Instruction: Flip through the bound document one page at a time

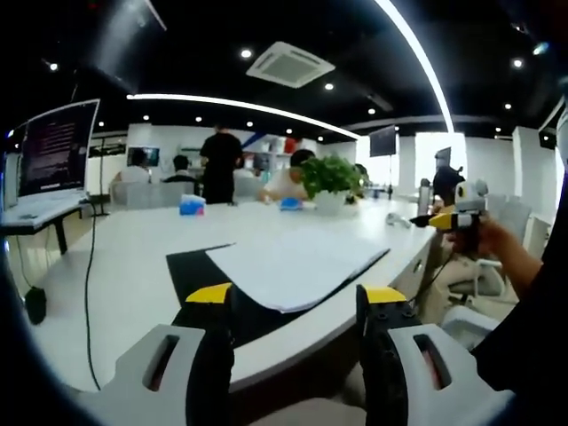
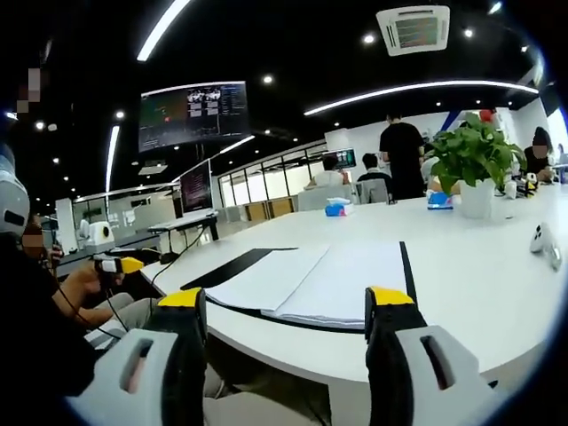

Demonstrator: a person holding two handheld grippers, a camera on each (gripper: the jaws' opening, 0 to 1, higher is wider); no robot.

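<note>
White paper on a white worktop point(image 1: 115, 266): the bound document point(image 1: 297, 266) lies open and flat on a black mat point(image 1: 191, 266) near the curved front edge, its pages thin, smooth and faintly bowed at the spine. Both grippers hang short of that edge, well apart from the paper. The left gripper point(image 1: 297, 306) has its yellow-tipped jaws spread wide with nothing between them, and the right gripper point(image 2: 288, 311) is just as open and empty.

The trouble I'd expect is in the sheets themselves. They look limp and slick, so hard jaw tips could pinch two or three at once, or crease a corner instead of lifting it. With nothing pinning the document, a drag across the page might slide the whole thing over the mat. A potted plant point(image 2: 475, 160) stands further back, well clear.
</note>
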